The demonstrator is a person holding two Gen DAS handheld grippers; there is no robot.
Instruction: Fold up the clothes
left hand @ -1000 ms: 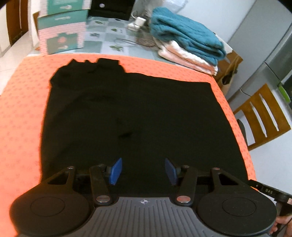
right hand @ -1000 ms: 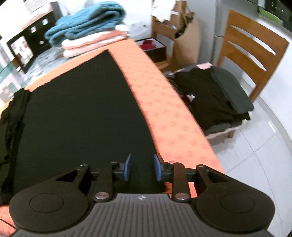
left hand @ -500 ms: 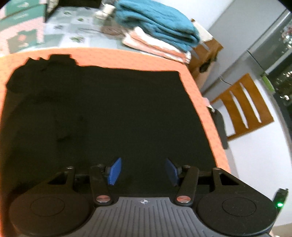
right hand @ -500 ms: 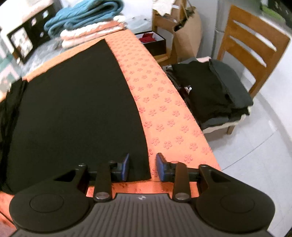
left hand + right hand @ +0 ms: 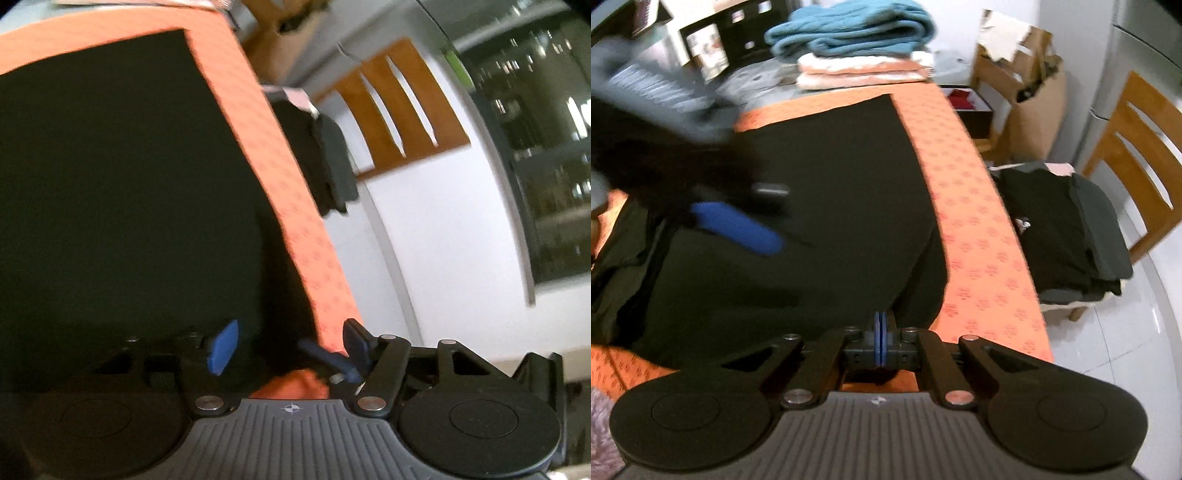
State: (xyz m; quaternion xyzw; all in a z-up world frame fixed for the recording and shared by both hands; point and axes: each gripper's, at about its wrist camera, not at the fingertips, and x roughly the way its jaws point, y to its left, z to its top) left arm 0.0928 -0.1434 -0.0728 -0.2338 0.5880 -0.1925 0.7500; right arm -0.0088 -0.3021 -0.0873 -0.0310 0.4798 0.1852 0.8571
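Bag point(image 5: 1036, 86) apparently holds crumpled paper point(image 5: 1004, 35).

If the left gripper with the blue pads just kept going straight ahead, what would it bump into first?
Most likely the black garment spread on the orange mat. The left gripper is open and angled down at its near right part, though blur makes the exact spot uncertain.
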